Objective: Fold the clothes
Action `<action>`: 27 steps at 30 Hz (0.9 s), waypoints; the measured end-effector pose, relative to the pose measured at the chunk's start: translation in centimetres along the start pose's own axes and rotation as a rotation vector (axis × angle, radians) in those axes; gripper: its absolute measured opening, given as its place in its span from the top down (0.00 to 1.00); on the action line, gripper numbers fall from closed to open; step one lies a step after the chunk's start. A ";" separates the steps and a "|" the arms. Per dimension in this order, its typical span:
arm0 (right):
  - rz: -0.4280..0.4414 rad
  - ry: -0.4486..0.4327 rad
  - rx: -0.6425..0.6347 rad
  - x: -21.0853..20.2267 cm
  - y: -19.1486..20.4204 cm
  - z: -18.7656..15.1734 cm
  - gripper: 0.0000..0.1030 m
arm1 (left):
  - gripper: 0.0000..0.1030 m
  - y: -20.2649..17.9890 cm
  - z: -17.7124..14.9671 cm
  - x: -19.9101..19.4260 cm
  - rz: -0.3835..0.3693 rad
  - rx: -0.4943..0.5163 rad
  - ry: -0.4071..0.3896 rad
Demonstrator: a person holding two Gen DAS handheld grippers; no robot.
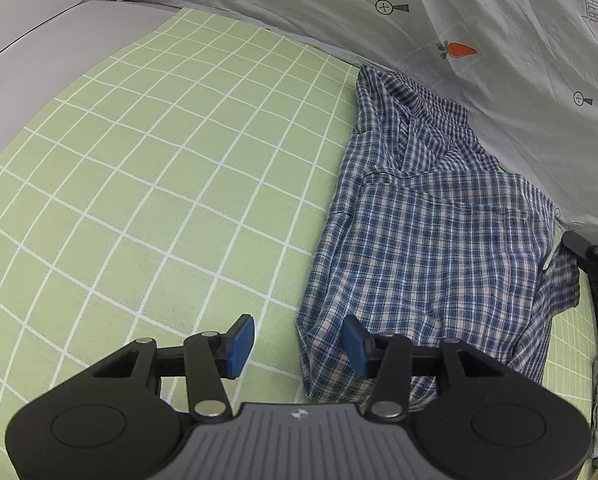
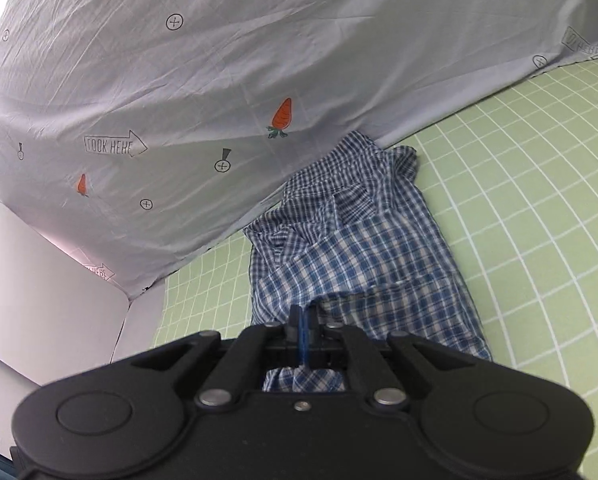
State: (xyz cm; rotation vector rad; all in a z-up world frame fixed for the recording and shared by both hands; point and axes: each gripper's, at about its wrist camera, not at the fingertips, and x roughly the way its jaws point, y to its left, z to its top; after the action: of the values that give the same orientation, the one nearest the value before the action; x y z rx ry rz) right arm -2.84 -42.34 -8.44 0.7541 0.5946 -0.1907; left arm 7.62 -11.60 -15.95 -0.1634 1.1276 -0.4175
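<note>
A blue plaid shirt lies crumpled on the green grid-patterned bed sheet, its far end touching a pale hanging cloth printed with carrots and arrows reading "LOOK HERE". The left tool hangs half open over the shirt's near edge, gripping nothing. The right tool is clamped on a pinch of shirt fabric. Bare sheet stretches wide beside the shirt.

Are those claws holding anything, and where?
The right claw is shut on the plaid shirt's near edge. The left claw is open, holding nothing.
</note>
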 end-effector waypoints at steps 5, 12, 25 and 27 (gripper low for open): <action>-0.095 0.194 -0.048 5.7 -0.9 -1.4 0.94 | 0.52 -0.7 0.9 1.0 0.002 0.005 0.009; -0.093 0.005 0.060 -0.5 -4.6 -1.6 0.55 | 0.52 -1.5 0.9 2.1 -0.043 0.040 0.022; -0.194 0.121 0.049 1.7 -9.3 -3.4 0.89 | 0.98 -3.8 3.0 5.6 -0.142 0.083 0.052; -0.220 0.096 0.021 1.1 -8.8 -3.4 0.98 | 0.99 -4.0 2.7 4.4 -0.124 0.109 0.004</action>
State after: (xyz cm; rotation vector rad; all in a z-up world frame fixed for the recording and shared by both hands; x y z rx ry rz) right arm -6.67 -46.24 -16.20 0.7209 0.7684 -0.3655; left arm 10.68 -17.27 -17.09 -0.1372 1.0987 -0.5886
